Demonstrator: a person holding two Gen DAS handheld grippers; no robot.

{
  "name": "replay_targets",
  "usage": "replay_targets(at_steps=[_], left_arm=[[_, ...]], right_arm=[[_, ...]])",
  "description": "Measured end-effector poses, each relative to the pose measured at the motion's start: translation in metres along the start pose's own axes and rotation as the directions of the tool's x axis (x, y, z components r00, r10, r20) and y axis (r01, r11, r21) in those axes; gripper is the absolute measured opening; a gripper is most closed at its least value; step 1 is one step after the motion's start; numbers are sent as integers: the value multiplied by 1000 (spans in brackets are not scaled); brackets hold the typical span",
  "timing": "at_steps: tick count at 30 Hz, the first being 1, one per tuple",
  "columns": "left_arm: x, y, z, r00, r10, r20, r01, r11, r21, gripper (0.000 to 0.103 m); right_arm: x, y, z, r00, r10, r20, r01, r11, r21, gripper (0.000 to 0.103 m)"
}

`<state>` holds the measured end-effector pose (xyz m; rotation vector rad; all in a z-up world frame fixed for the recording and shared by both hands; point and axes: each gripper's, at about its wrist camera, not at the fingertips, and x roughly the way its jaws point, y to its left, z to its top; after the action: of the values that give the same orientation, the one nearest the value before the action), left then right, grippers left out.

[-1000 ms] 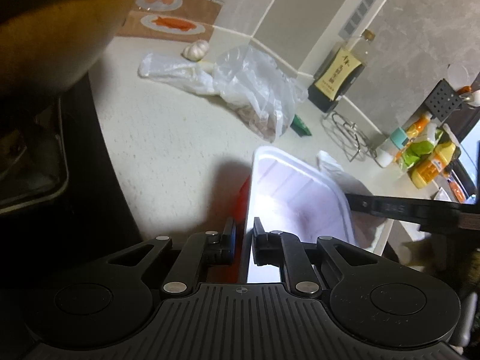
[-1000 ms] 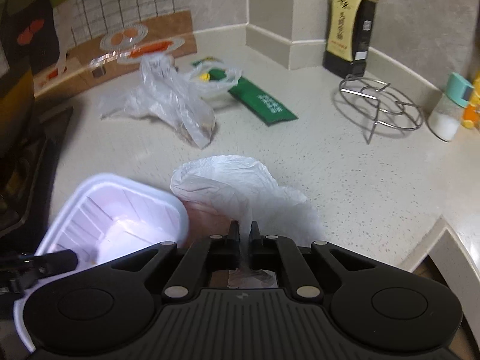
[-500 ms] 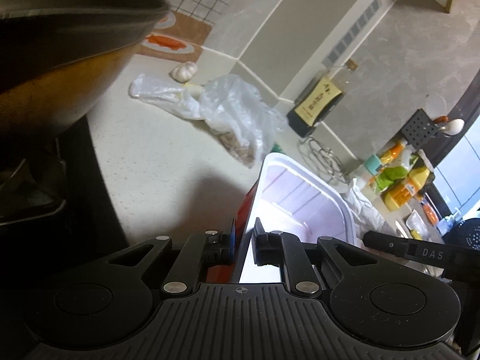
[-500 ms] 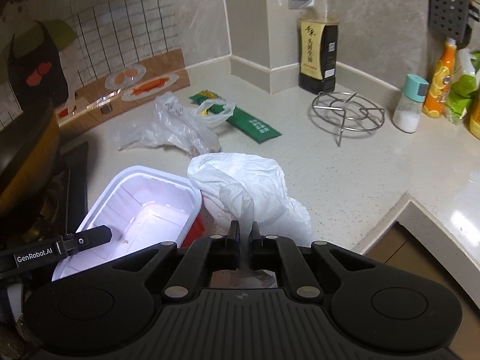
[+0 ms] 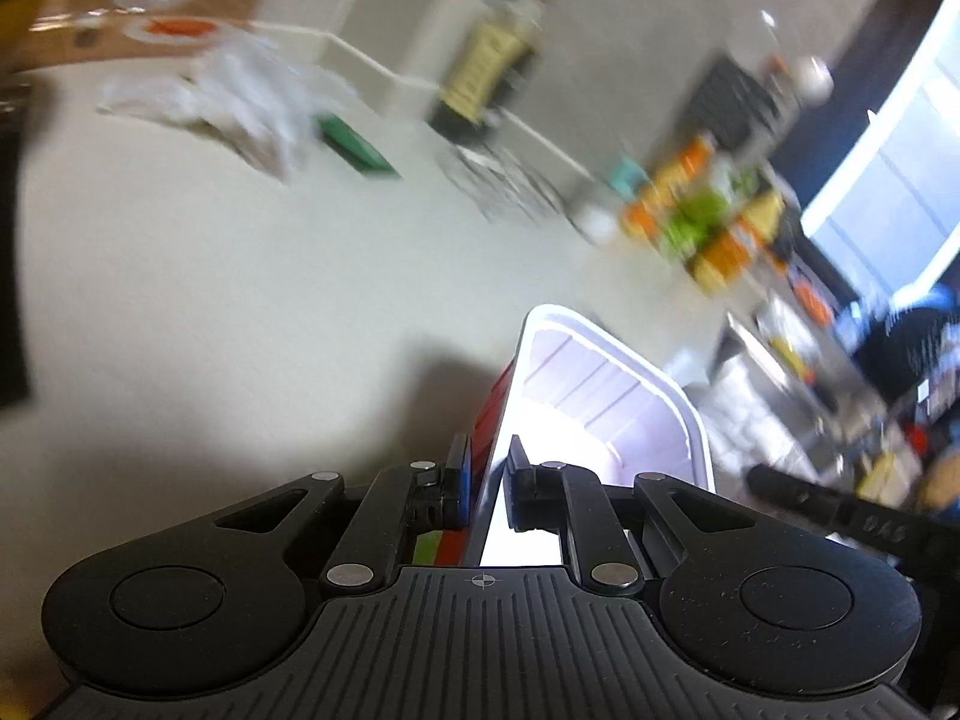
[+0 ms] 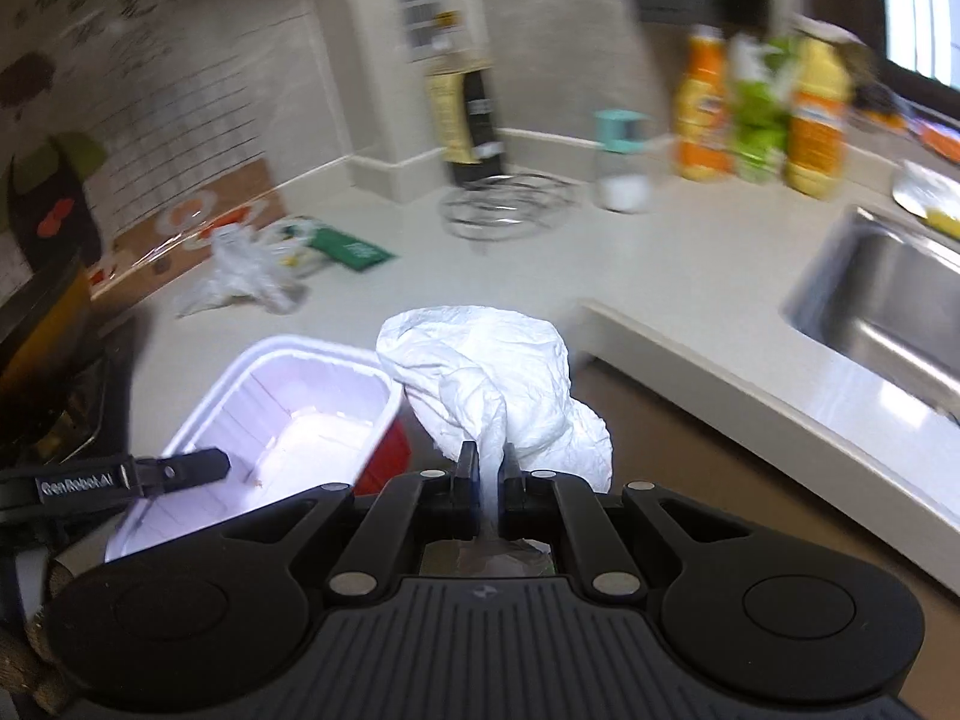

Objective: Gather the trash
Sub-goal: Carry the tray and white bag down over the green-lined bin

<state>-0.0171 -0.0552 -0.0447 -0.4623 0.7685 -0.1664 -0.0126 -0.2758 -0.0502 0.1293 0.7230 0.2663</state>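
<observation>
My left gripper (image 5: 487, 461) is shut on the near rim of a white plastic food tray (image 5: 606, 396) with red outer sides, held above the counter. In the right wrist view the same tray (image 6: 288, 420) hangs at lower left with the left gripper's finger (image 6: 174, 471) on its wall. My right gripper (image 6: 487, 461) is shut on a crumpled white plastic bag (image 6: 492, 372), which bulges beyond the fingertips. Far back on the counter lie a clear plastic bag (image 6: 240, 282) and a green packet (image 6: 351, 249), also blurred in the left wrist view as clear bag (image 5: 240, 102) and packet (image 5: 354, 147).
A dark bottle (image 6: 465, 120), wire trivet (image 6: 504, 204), teal-capped shaker (image 6: 621, 162) and orange, green and yellow bottles (image 6: 762, 114) stand along the wall. A steel sink (image 6: 888, 300) is at right. A pan and stove (image 6: 42, 360) sit at left. The counter edge (image 6: 720, 384) runs diagonally.
Both grippers have pulled back and swung right from the counter, carrying the tray and the white bag along. The sink and counter edge have come into view; the pan has left the left view.
</observation>
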Motion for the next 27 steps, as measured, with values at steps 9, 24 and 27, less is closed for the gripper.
replay_targets(at_steps=[9,24,27], left_arm=[[57,-78,-88,984,0,-177,14,997,79,14],[204,17,-160,885,261,-386,-304,951,-52,14],[259,30,-188,850,204,-485,-298,946,-124,14]], right_arm=[[-66,-122,-75,994,-111,18,110,991,71,5],[-47,-228,-219,964,-174,-202,226,935,275,5],[-39,-239,-246,943,-191,-273,269,919,288,5]])
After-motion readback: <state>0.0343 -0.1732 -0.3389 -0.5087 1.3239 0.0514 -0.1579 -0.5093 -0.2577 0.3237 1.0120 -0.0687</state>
